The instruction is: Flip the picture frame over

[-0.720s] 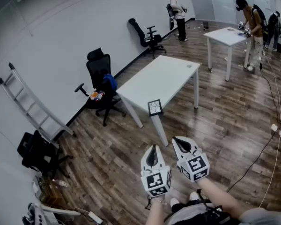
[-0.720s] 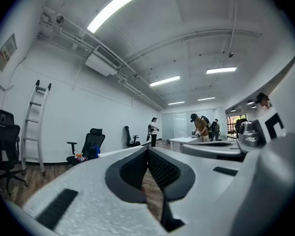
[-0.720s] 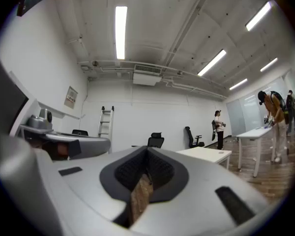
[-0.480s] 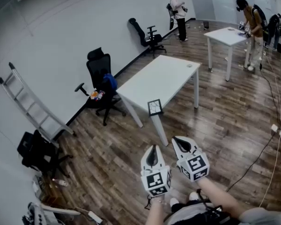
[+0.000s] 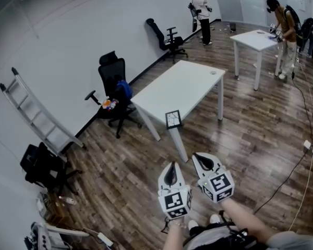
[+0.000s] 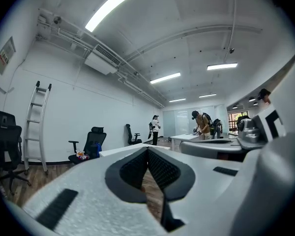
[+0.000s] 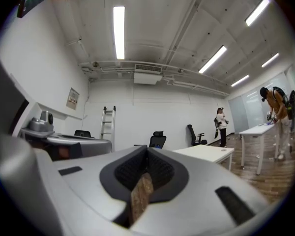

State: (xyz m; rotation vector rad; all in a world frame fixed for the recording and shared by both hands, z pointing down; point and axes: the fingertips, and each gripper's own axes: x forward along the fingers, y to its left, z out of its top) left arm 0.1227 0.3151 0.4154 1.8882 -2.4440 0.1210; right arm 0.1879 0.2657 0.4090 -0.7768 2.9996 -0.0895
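Frame (image 5: 172, 119) standing at near corner of table (image 5: 182, 85), 12 o'clock from grippers, well apart. Left gripper (image 5: 170, 172) and right gripper (image 5: 204, 162) side by side, level, jaws closed tight, nothing between. Chair (image 5: 112, 82) at table's 9 o'clock.

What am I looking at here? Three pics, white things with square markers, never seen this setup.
There is no robot. A person holds a two-jaw gripper in each hand: the left gripper and the right gripper. The marker cubes are part of them. The head view comes from a camera on the person's head, looking down. The other two views come from a camera riding on each gripper, looking along its jaws. Both pairs of jaws are shut and hold nothing. Ahead stands a white table with the picture frame at its near corner. A small item, too small to identify, sits at the far end.
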